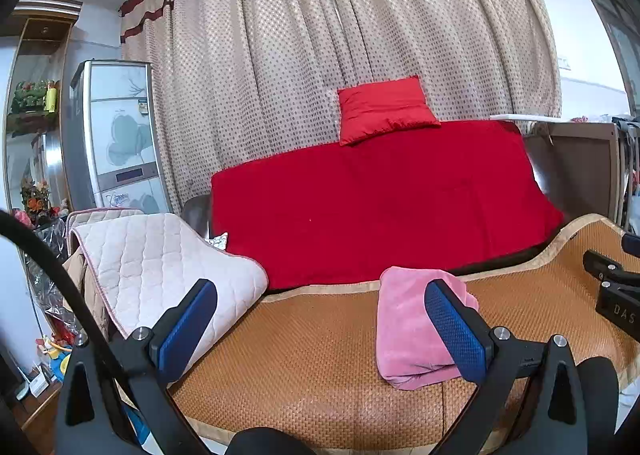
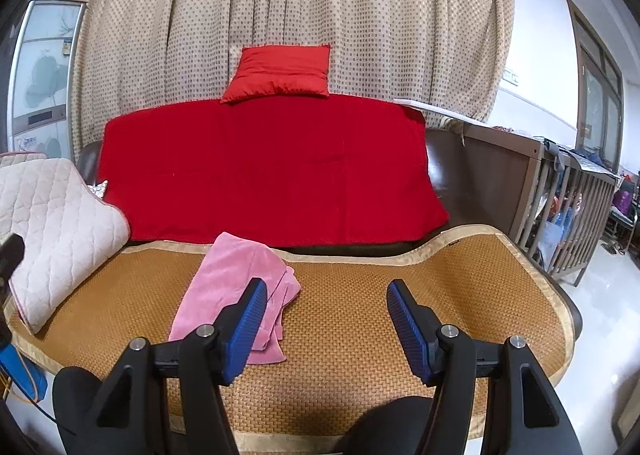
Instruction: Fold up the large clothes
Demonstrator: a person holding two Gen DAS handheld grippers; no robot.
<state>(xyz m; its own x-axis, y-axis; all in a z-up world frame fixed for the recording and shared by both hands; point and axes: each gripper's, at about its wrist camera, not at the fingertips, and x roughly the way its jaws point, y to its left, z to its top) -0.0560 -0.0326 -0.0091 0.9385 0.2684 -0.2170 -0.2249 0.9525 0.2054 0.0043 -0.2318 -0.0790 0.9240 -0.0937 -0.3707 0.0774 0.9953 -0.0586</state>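
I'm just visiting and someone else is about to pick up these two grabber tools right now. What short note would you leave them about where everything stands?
Left gripper: open, holding nothing.
Right gripper: open, holding nothing.
The pink garment lies bunched and partly folded on the woven mat of the sofa seat, in front of the red throw. A quilted cushion cover sits at the seat's left end.
Done: the garment is folded over itself at least once, though roughly.
Left: probably tidy the loose, uneven edges. Neither gripper touches it.

Dotted beige curtain (image 2: 288, 7), red-covered sofa (image 2: 272, 175), white walls (image 2: 536, 55), wooden crib (image 2: 568, 191)
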